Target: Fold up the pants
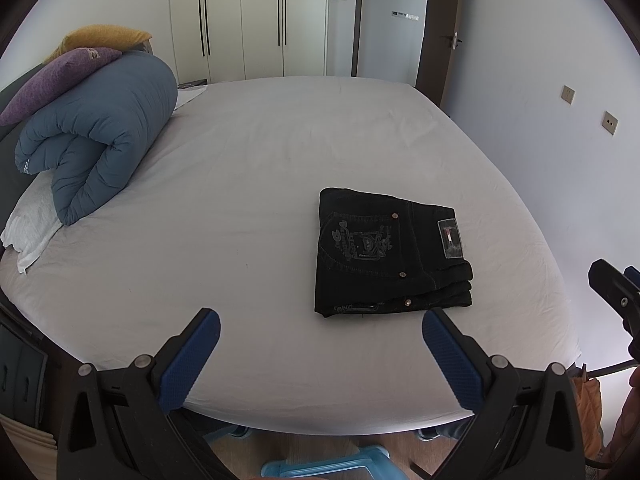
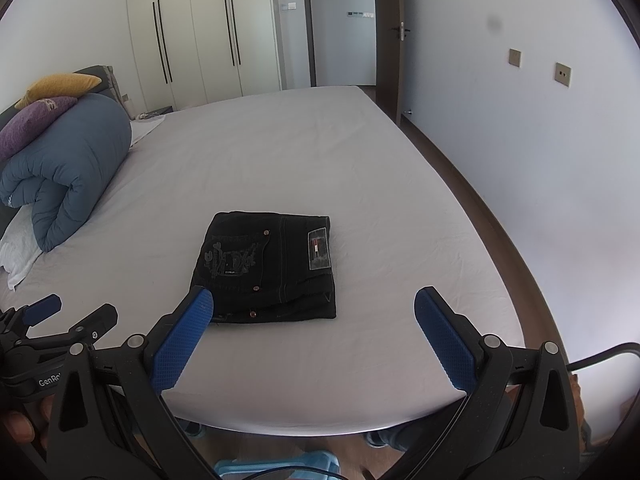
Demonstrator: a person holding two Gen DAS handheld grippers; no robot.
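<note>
Near the bed's point(image 1: 280, 152) front edge, I saw the black denim jeans point(image 1: 390, 254) folded square on smooth sheeting; my left gripper point(image 1: 320, 328) and right gripper point(image 2: 314, 308) hovered, ribbed blue jaws apart, holding nothing.

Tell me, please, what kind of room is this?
Most likely a bedroom: a wide bed with a rolled quilt and pillows, and a tall wardrobe behind.

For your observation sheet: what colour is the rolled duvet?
Slate blue duvet, clearest in the left wrist view.
</note>
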